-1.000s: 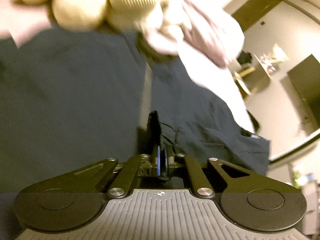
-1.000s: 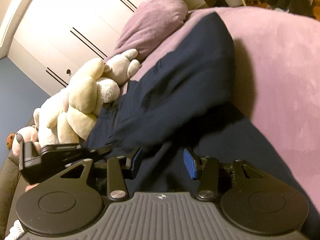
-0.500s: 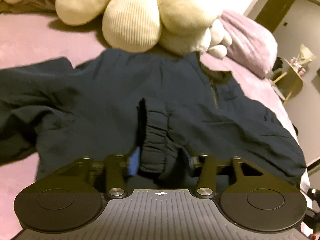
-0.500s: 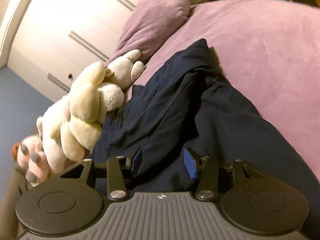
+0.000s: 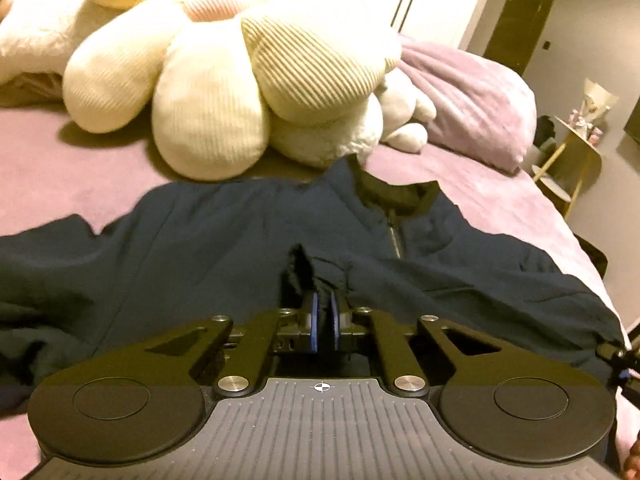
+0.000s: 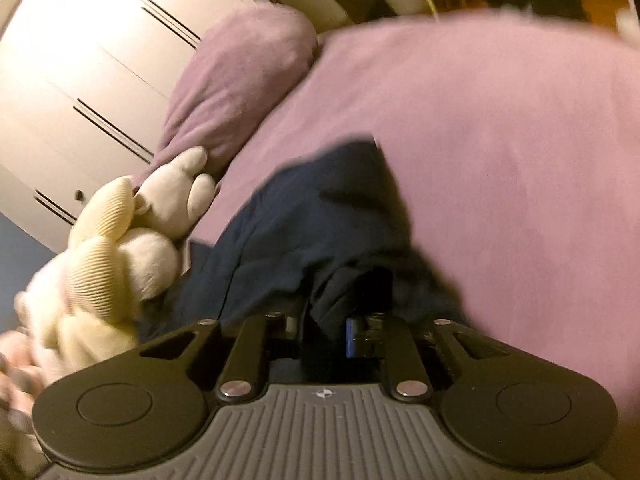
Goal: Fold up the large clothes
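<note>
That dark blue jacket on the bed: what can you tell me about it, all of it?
The navy jacket lies spread and rumpled on the purple bedspread, collar toward the cream plush toys. It looks like soft fleece, with a darker stand-up collar and a short metal zip below it. One elastic-gathered cuff is folded in over the chest, pinched in the shut left claw. The right claw is closing on another fold of the fabric at the jacket's other side.

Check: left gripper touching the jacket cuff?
Touching. In the left wrist view the left gripper has its blue pads closed on the gathered cuff of the navy jacket, with fabric bunched between them and no gap.
</note>
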`<control>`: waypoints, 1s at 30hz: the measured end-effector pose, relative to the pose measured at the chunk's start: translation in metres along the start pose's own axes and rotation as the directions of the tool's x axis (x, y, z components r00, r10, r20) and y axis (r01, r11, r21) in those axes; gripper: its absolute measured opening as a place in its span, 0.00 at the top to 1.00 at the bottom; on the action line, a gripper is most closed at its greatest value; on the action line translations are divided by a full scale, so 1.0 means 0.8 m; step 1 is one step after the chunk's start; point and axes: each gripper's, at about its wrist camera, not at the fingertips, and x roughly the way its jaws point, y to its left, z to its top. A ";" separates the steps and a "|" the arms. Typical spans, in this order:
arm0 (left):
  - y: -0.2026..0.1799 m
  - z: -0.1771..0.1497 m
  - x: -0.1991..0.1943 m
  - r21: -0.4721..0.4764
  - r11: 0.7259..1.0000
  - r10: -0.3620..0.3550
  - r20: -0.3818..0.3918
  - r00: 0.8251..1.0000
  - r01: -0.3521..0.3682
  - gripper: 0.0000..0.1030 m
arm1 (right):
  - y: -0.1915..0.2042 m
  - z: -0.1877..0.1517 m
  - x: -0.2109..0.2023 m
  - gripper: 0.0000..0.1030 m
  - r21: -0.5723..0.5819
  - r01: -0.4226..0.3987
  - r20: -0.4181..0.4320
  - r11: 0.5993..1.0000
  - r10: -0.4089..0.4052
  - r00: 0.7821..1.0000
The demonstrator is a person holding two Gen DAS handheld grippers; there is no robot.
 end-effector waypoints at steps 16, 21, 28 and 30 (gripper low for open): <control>-0.005 -0.027 -0.022 0.157 0.969 0.178 0.106 0.978 -0.194 0.33 | 0.026 -0.035 -0.053 0.56 -0.380 0.215 0.184 0.900 -0.154 0.971; -0.054 -0.039 -0.001 0.197 0.973 0.114 0.061 0.992 -0.123 0.32 | 0.069 -0.052 -0.067 0.68 -0.486 0.196 0.238 0.852 -0.087 0.967; -0.074 -0.059 0.046 0.247 0.953 0.172 0.036 0.984 -0.175 0.22 | 0.106 -0.065 0.043 0.95 -0.627 0.182 0.093 0.758 -0.159 0.983; -0.071 -0.062 0.051 0.266 0.946 0.182 0.042 0.982 -0.186 0.12 | 0.089 -0.065 0.057 1.00 -0.650 0.210 0.112 0.731 -0.181 0.977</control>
